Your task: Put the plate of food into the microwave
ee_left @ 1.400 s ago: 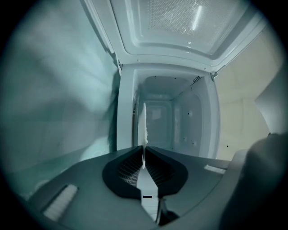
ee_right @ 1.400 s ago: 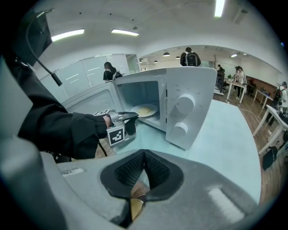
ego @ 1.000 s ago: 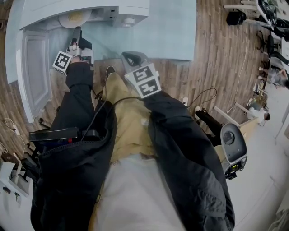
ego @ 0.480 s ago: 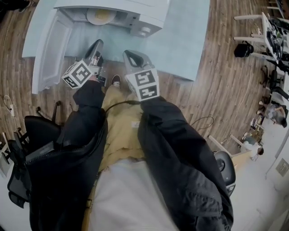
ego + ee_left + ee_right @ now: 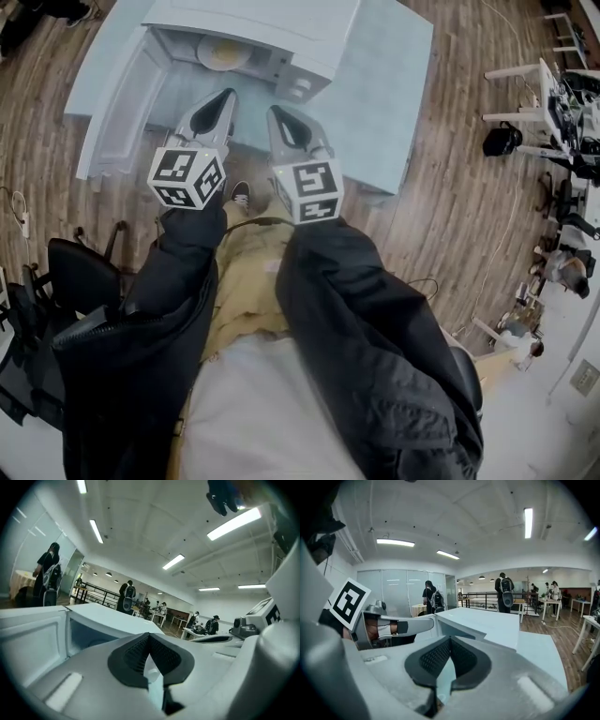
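The white microwave (image 5: 272, 23) stands on a pale blue table (image 5: 375, 84) with its door (image 5: 117, 103) swung open to the left. Inside its cavity lies the plate of yellow food (image 5: 223, 53). My left gripper (image 5: 228, 94) hangs in front of the opening, shut with nothing in it, a short way back from the plate. My right gripper (image 5: 275, 112) is beside it, also shut and empty. In the left gripper view the closed pads (image 5: 150, 637) point at the open cavity (image 5: 89, 634). The right gripper view shows its jaws together (image 5: 450, 641), with the microwave (image 5: 483, 620) ahead.
A black office chair (image 5: 75, 272) stands at my lower left on the wooden floor. Cables lie at the left edge (image 5: 19, 220). Desks and chairs (image 5: 562, 84) fill the far right. People stand in the background (image 5: 47, 573).
The left gripper has drawn back from the microwave's mouth and now sits level with the right gripper. The plate stays inside the microwave. The head view has shifted.
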A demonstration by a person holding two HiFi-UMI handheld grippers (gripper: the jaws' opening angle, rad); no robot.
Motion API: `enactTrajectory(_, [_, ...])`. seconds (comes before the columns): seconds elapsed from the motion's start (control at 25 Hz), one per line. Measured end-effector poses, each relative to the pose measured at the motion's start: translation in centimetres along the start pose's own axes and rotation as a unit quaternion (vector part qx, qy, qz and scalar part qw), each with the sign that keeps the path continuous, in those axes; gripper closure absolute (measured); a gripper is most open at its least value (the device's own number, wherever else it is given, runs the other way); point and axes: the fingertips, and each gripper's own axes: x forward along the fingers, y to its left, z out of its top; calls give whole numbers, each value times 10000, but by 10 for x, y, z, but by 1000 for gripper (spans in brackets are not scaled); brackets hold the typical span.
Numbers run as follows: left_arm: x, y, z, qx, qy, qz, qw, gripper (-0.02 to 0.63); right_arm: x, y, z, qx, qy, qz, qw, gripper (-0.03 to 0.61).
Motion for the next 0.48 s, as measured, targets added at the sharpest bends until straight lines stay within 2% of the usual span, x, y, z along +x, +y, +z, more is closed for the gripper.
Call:
enactTrajectory(0.2, [2, -17, 1, 487, 79, 32, 9988, 618, -6, 1, 9, -91, -205, -28, 9997, 581])
enactTrajectory(0.48, [7, -19, 2, 813, 185, 74, 9965, 618, -10, -5, 14, -131, -325, -77, 9994, 581])
